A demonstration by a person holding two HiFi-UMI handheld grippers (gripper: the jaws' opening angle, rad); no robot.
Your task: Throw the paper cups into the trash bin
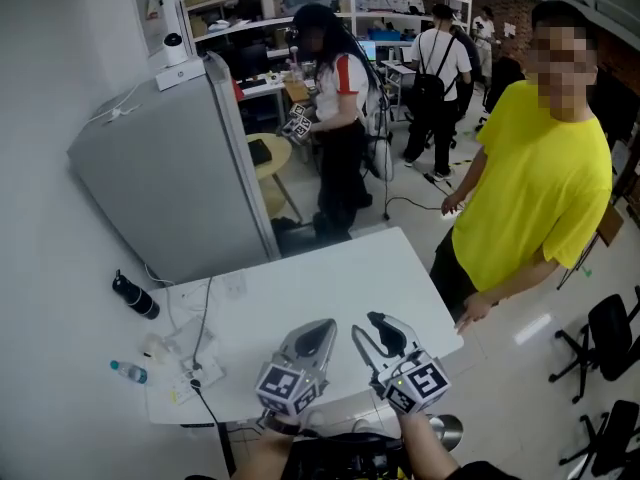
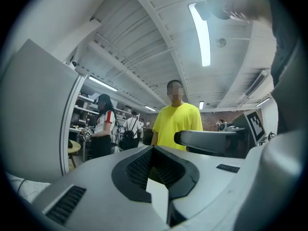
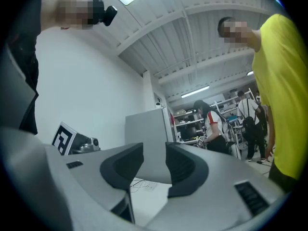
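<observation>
No paper cup and no trash bin that I can make out in any view. Both grippers hover side by side over the near edge of the white table [image 1: 330, 278], pointing away from me and slightly upward. My left gripper [image 1: 322, 325] has its jaws together at the tip with nothing between them; in the left gripper view [image 2: 153, 148] the tips meet. My right gripper [image 1: 366, 325] stands open with a narrow gap, and the right gripper view [image 3: 154, 150] shows only the grey partition through that gap.
A grey partition [image 1: 170, 178] stands behind the table's left. A person in a yellow shirt [image 1: 530, 188] stands at the table's right corner. A black bottle [image 1: 135, 295], a water bottle [image 1: 128, 371] and cables [image 1: 195, 353] lie at the left. Black chairs [image 1: 600, 348] stand right.
</observation>
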